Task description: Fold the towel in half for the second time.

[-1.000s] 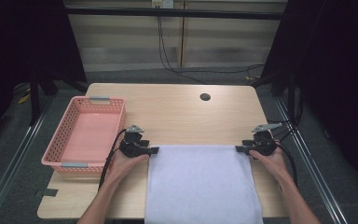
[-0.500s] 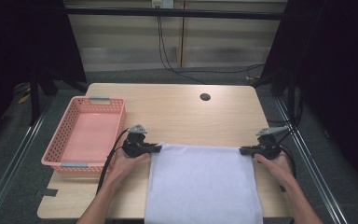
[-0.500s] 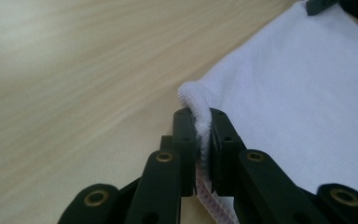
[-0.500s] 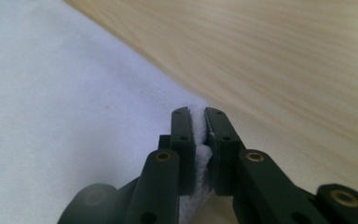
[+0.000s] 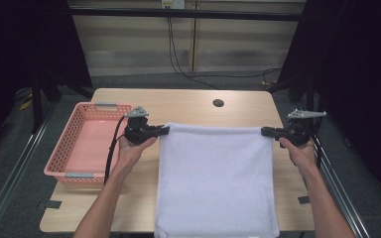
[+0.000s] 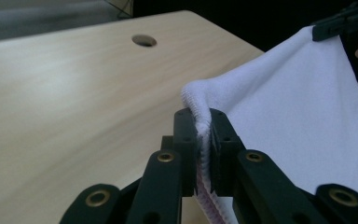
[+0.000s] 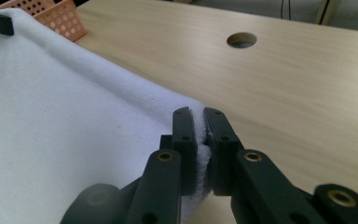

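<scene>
A white towel (image 5: 216,178) hangs stretched by its two far corners above the worktop (image 5: 188,106), its far edge taut, its near end draping over the worktop's front edge.

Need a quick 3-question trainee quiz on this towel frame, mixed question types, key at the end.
1. True or false: both grippers are shut on corners of the white towel.
2. Which side of the table holds the pink basket: A) the person's left, B) the person's right?
3. Fill in: the towel's far edge is stretched between the left gripper and the right gripper, lifted off the ____.

Key: 1 true; 2 A; 3 table.
</scene>
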`<state>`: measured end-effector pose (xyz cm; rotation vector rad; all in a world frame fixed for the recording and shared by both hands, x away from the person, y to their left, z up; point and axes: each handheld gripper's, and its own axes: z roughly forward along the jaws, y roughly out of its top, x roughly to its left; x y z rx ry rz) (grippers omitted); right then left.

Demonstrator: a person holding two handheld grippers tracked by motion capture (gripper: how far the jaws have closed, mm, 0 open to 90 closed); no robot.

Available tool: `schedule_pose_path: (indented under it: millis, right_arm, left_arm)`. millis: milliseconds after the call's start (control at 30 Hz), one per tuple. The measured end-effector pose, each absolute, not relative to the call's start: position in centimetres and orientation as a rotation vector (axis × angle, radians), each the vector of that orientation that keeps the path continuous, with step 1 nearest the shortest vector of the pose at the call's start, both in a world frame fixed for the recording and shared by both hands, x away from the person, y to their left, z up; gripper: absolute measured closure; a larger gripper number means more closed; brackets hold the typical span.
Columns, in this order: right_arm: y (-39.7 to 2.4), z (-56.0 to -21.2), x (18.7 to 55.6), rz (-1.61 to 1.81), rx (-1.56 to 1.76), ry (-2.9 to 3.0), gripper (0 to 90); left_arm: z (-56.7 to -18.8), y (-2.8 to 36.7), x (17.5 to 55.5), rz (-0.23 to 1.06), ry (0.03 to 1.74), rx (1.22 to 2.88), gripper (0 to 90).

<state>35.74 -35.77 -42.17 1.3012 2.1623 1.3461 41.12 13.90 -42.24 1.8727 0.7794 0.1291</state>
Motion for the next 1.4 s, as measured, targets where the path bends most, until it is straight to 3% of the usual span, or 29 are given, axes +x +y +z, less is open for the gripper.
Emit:
schedule_pose_path:
  millis: [300, 467, 733, 933, 1033, 1400]
  right_arm:
    - [-35.7, -40.1, 40.1, 1.328, 1.345, 2.081, 84.1]
    - [-35.6, -38.5, 39.8, 1.404, 1.289, 2.045, 84.2]
    - [-35.6, -39.0, 33.1, 1.431, 1.167, 2.124, 84.2]
    - [-35.6, -40.0, 29.8, 1.424, 1.145, 2.166, 84.1]
    - [-35.4, -41.4, 26.9, 1.431, 1.116, 2.219, 83.8]
    - [-34.9, -45.0, 22.8, 1.354, 1.171, 2.33, 81.2]
  left_arm:
    - [-39.7, 13.5, 44.3, 0.189, 0.801, 1.821, 83.8]
    - [-38.8, 13.7, 43.4, 0.199, 0.76, 1.806, 83.8]
    - [-39.7, 14.7, 37.8, 0.203, 0.705, 1.794, 83.9]
    - [-41.0, 15.0, 33.6, 0.204, 0.656, 1.892, 83.7]
    - [-42.9, 15.5, 31.7, 0.132, 0.662, 1.916, 83.6]
    - [-46.1, 16.1, 27.6, 0.026, 0.652, 2.016, 81.5]
